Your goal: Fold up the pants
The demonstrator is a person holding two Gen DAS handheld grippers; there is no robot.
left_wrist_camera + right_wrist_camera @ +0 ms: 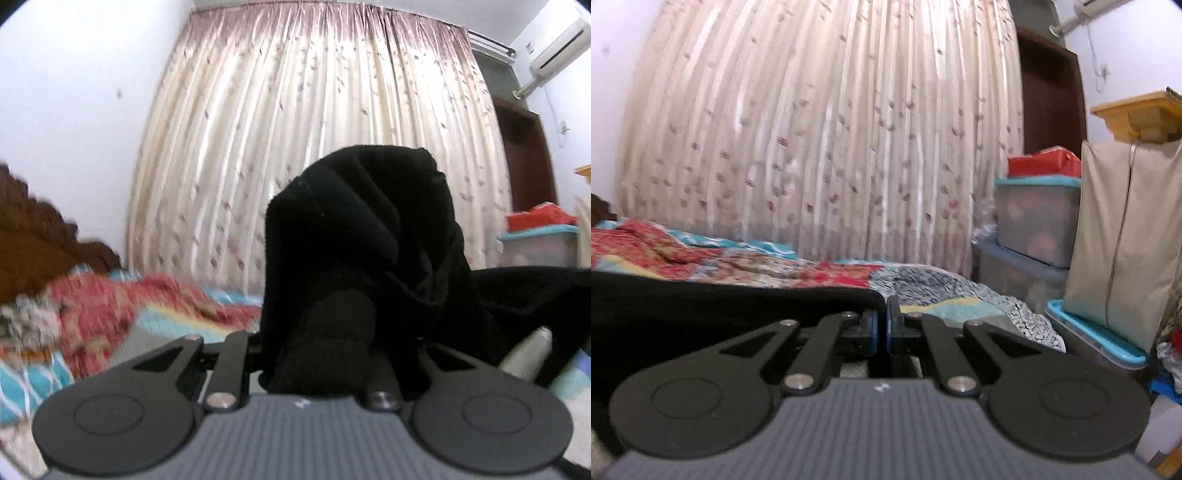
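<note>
The black pants [362, 236] are lifted above the bed. In the left wrist view they bunch up over my left gripper [332, 332] and hide its fingertips; the cloth stretches away to the right. In the right wrist view my right gripper [886, 325] is shut, its blue pads [873, 328] pinching a corner of the pants [720, 306], which stretch taut to the left edge of the view.
A bed with a red and teal patterned quilt [738, 262] lies below. A cream curtain [314, 129] hangs behind it. A carved wooden headboard [29, 236] is at the left. Stacked plastic bins [1038, 221] and a beige storage bag [1123, 236] stand at the right.
</note>
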